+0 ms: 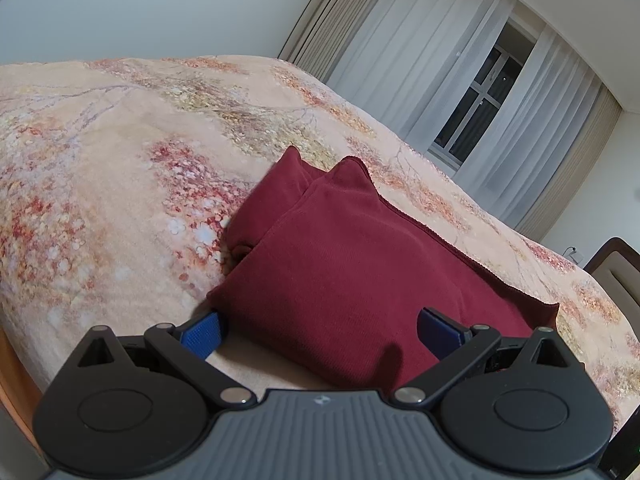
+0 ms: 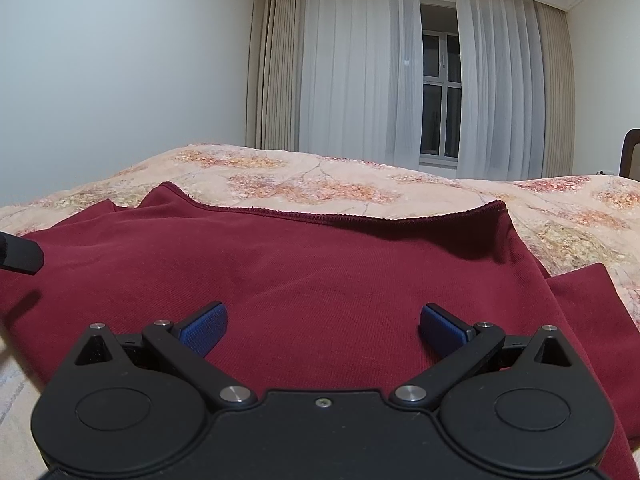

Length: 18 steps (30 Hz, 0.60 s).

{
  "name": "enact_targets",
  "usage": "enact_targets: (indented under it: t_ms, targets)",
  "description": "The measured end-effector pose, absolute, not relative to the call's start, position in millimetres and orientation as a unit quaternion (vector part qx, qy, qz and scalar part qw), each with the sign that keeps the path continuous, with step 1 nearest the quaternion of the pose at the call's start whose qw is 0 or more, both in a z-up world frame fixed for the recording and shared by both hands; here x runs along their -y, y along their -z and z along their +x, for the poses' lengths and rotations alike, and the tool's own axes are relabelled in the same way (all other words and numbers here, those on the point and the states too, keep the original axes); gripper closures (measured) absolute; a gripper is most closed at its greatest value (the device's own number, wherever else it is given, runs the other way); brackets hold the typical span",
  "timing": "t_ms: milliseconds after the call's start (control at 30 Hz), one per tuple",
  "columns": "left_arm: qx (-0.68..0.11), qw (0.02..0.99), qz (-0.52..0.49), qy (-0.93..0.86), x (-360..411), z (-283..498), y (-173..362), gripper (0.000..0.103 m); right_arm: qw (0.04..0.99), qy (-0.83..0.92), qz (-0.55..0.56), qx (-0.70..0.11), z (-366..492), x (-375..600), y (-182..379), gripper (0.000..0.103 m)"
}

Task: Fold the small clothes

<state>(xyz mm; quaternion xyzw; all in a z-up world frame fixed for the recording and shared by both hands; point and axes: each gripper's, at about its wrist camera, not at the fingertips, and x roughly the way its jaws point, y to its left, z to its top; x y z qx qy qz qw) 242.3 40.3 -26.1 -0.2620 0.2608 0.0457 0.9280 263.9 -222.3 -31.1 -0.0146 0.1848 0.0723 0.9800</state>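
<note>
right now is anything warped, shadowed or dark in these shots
Left wrist view: fisheye tilts and bends the curtains, and the left tool throws a soft shadow on the red garment. Right wrist view: window is dark, lighting even.

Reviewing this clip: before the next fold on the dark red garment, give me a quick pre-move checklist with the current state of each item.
1. Left gripper open and empty: ok; its blue pads stand wide apart with nothing between them.
2. Right gripper open and empty: ok; same wide spread, over the cloth.
3. Dark red garment lying on the floral bedspread: ok; it lies partly folded.
4. Layers aligned: not ok; in the right wrist view a lower layer sticks out at the right side, and the left wrist view shows an uneven far end.
5. Hemmed far edge flat: not ok; it is wavy and raised.
6. Grippers clear of each other: cannot tell.
</note>
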Motion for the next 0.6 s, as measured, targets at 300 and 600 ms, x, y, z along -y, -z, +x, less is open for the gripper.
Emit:
enact_targets:
  t_ms: [300, 600]
  targets:
    - [-0.254, 0.925, -0.278, -0.044, -47, 238, 25, 0.002, 0.978, -0.125, 0.023, -0.165, 249, 231, 34, 0.0]
    - [-0.211, 0.923, -0.312, -0.079, -56, 220, 29, 0.045, 0.977, -0.132, 0.036, -0.162, 247, 232, 34, 0.0]
